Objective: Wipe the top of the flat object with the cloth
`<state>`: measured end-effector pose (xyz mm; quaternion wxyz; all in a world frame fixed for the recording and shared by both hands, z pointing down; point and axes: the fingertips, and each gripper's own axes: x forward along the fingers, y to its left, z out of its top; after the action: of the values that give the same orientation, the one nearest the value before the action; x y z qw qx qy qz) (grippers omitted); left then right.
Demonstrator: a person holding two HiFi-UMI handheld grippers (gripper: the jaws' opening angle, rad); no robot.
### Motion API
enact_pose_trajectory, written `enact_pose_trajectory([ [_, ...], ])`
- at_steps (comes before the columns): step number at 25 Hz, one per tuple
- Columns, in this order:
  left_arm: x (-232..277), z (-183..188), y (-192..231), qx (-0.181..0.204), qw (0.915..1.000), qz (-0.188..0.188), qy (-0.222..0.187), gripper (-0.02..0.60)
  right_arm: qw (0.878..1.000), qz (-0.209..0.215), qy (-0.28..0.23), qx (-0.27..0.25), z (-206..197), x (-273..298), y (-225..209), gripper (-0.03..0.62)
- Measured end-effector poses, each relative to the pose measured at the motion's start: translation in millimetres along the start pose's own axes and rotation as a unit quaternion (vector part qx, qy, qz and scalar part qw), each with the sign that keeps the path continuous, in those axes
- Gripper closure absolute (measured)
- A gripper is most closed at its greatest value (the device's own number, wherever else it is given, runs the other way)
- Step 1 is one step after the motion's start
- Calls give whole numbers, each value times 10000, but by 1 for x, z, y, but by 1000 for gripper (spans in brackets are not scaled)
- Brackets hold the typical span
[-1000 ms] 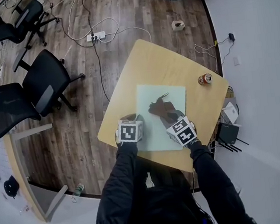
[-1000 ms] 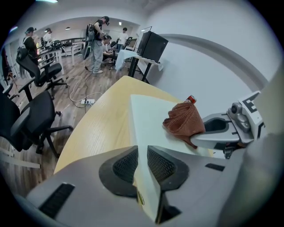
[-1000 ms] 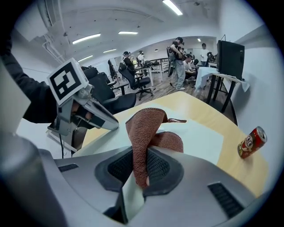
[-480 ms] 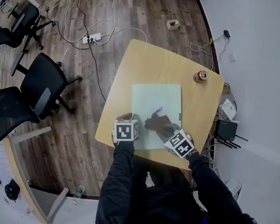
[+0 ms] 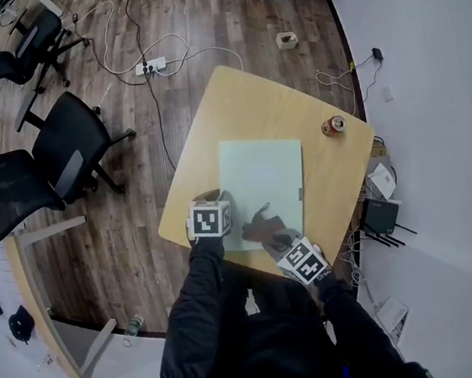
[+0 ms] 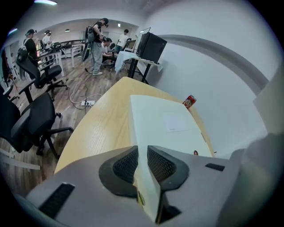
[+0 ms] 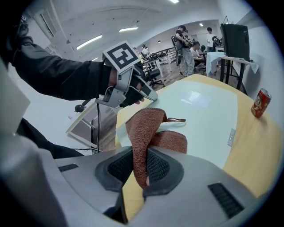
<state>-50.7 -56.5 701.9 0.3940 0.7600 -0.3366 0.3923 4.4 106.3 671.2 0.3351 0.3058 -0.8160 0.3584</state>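
A pale green flat board [image 5: 263, 181] lies on the round-cornered wooden table [image 5: 253, 114]. My left gripper [image 5: 219, 218] is shut on the board's near left edge [image 6: 146, 177]. A brown cloth [image 5: 267, 223] rests on the board's near part, and my right gripper [image 5: 283, 242] is shut on it. In the right gripper view the cloth [image 7: 148, 131] rises from between the jaws and drapes onto the board [image 7: 199, 106]. The left gripper [image 7: 126, 86] shows there at the board's left edge.
A red drink can [image 5: 331, 125] stands near the table's far right corner. Black office chairs [image 5: 70, 148] are left of the table, with cables and a power strip [image 5: 147, 65] on the wood floor. A white wall runs along the right. People stand far off in the room [image 6: 97, 44].
My right gripper has dragged the brown cloth toward me across the board, from its middle to its near edge. The left gripper has kept its hold on the board's edge.
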Motion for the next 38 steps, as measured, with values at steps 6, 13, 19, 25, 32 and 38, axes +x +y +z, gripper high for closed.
enact_pose_trajectory([
  [6,0,-1,-1,-41,10000,-47,-39,495,9995,250,187,-3,-19,-2,20,519],
  [13,-2,6,0,-83,9998,-111,-113,495,9966,548,529,-305,-30,-10,39,519],
  [19,-2,5,0,-132,9994,-317,-35,495,9989,201,-205,-371,54,-34,-10,519],
  [25,-2,6,1,-166,9987,-484,-2,495,9950,-480,-613,-632,148,-18,-77,519],
  [32,2,4,0,-259,9964,-793,118,495,9919,-845,-702,-645,200,24,-118,519],
  [38,0,5,3,-282,9932,-1121,160,495,9942,-956,-233,-440,201,58,-135,519],
])
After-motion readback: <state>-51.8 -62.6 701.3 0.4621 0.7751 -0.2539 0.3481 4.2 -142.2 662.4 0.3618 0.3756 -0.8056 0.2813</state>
